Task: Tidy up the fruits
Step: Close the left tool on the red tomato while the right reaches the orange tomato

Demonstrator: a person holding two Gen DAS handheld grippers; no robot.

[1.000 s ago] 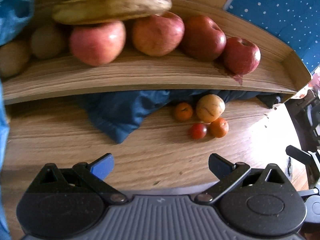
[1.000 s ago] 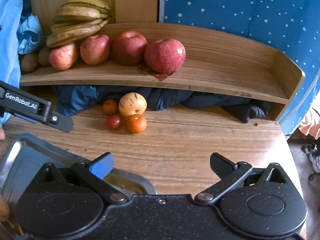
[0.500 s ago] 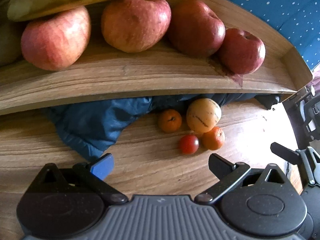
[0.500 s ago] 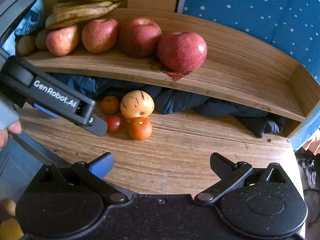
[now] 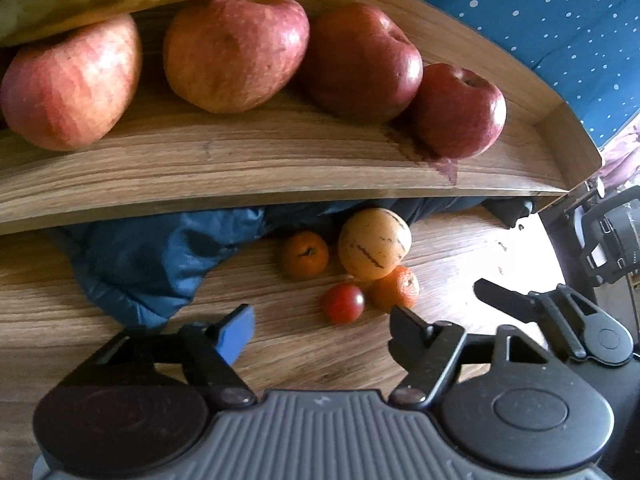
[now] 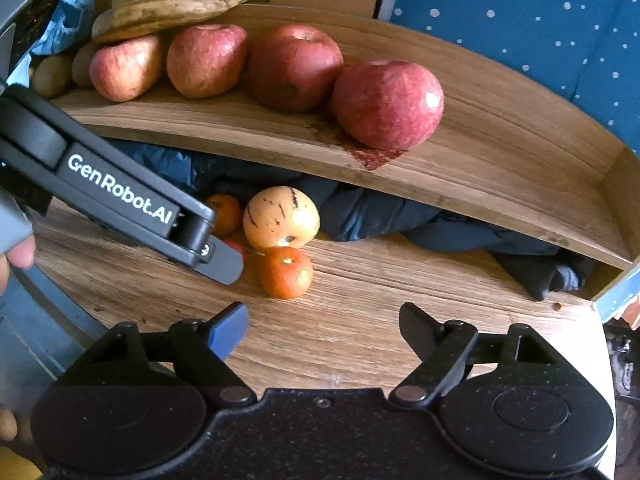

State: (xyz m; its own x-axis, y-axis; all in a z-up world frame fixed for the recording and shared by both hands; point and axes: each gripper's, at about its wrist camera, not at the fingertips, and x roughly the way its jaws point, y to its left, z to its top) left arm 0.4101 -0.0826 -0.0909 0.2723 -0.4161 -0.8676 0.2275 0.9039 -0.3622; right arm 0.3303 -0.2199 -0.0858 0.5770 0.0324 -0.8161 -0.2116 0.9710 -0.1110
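A small fruit cluster lies on the wooden table under a shelf: a pale yellow striped melon (image 5: 374, 243), two mandarins (image 5: 304, 254) (image 5: 395, 287) and a red tomato (image 5: 343, 303). My left gripper (image 5: 322, 330) is open and empty, just short of the tomato. My right gripper (image 6: 324, 330) is open and empty, a little before the near mandarin (image 6: 285, 272) and the melon (image 6: 281, 218). The left gripper's finger (image 6: 120, 196) crosses the right wrist view and hides most of the tomato. Several red apples (image 6: 387, 104) and bananas (image 6: 168, 4) sit on the shelf.
The curved wooden shelf (image 5: 240, 164) overhangs the fruit cluster. A dark blue cloth (image 5: 152, 264) is bunched under it, left of and behind the fruit. A blue dotted wall (image 6: 540, 20) stands behind. The table's right edge (image 6: 600, 360) is close. Brown round fruits (image 6: 52, 74) sit at the shelf's left.
Both grippers have moved forward toward the fruit cluster under the shelf. The left gripper's finger now covers the tomato in the right wrist view. Both stay open.
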